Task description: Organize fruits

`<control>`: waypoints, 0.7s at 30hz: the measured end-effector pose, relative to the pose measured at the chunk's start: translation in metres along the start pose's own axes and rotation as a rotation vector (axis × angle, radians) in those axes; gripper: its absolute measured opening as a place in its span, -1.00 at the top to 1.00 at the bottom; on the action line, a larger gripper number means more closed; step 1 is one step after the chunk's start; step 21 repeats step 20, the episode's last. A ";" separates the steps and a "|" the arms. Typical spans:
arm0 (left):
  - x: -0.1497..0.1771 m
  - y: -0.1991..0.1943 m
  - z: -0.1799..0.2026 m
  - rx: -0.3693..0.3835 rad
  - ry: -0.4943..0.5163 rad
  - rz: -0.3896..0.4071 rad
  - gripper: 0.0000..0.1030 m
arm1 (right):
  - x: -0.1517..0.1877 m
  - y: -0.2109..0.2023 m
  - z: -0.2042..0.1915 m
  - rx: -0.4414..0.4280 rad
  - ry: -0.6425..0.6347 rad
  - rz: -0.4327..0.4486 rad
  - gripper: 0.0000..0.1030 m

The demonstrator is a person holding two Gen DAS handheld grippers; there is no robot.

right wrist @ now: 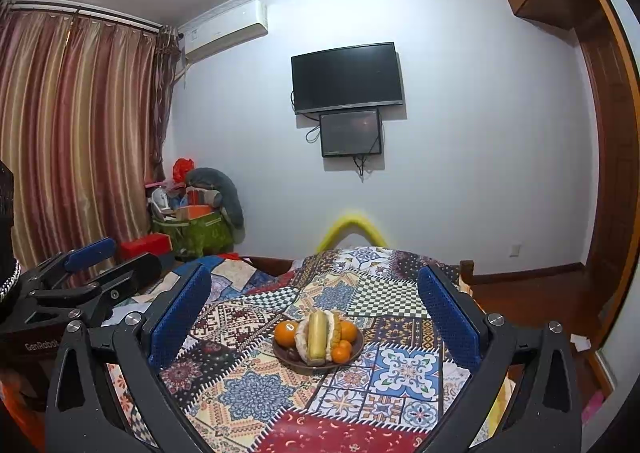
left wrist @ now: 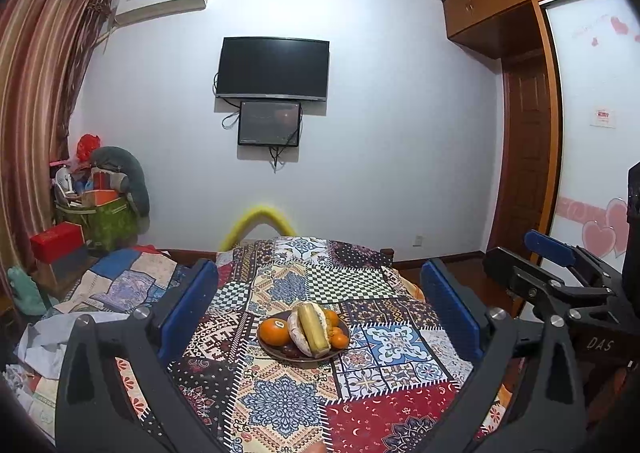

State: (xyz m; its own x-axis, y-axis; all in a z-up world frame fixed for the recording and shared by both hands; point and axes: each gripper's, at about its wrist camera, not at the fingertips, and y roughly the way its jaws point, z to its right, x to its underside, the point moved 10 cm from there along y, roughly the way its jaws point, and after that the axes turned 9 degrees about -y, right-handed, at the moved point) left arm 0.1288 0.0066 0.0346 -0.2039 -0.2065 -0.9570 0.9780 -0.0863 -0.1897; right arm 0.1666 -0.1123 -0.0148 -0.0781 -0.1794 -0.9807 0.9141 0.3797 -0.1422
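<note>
A brown plate (left wrist: 305,359) (right wrist: 316,366) of fruit sits mid-way along the patchwork cloth. On it lie a large orange (left wrist: 274,331) (right wrist: 285,333) with a sticker, a long yellow fruit (left wrist: 313,329) (right wrist: 317,334) over a pale net-wrapped piece, small oranges (left wrist: 340,339) (right wrist: 342,353) and dark fruit at the front. My left gripper (left wrist: 320,265) is open and empty, well short of the plate. My right gripper (right wrist: 314,272) is likewise open and empty, at a similar distance. Each gripper also shows in the other's view, the right gripper (left wrist: 528,257) and the left gripper (right wrist: 112,259) beside each other.
The patchwork cloth (left wrist: 280,405) (right wrist: 248,393) covers a bed-like surface running to the far wall. A yellow curved bar (left wrist: 260,219) rises at its far end. Boxes and bags (left wrist: 96,209) pile up by the curtain at left. A wooden door (left wrist: 528,141) stands right.
</note>
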 end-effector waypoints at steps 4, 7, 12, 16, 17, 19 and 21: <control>0.002 0.003 0.000 0.010 -0.009 -0.019 -0.99 | 0.000 0.000 0.001 0.001 0.001 0.000 -1.00; 0.002 0.004 -0.001 0.014 -0.014 -0.028 -0.99 | 0.000 0.000 0.001 0.000 0.002 0.001 -1.00; 0.002 0.003 -0.001 0.011 -0.011 -0.021 -0.99 | 0.000 -0.001 0.002 0.003 0.006 0.002 -1.00; 0.001 0.004 -0.001 0.009 -0.006 -0.015 -0.99 | 0.000 -0.001 0.004 0.006 0.008 0.000 -1.00; 0.001 0.004 -0.001 0.009 -0.006 -0.014 -0.99 | 0.000 0.000 0.004 0.006 0.010 -0.001 -1.00; 0.002 0.004 0.000 0.009 -0.004 -0.014 -0.99 | 0.000 -0.001 0.005 0.006 0.011 -0.003 -1.00; 0.002 0.005 0.000 0.008 -0.004 -0.015 -0.99 | 0.000 -0.001 0.005 0.007 0.012 -0.003 -1.00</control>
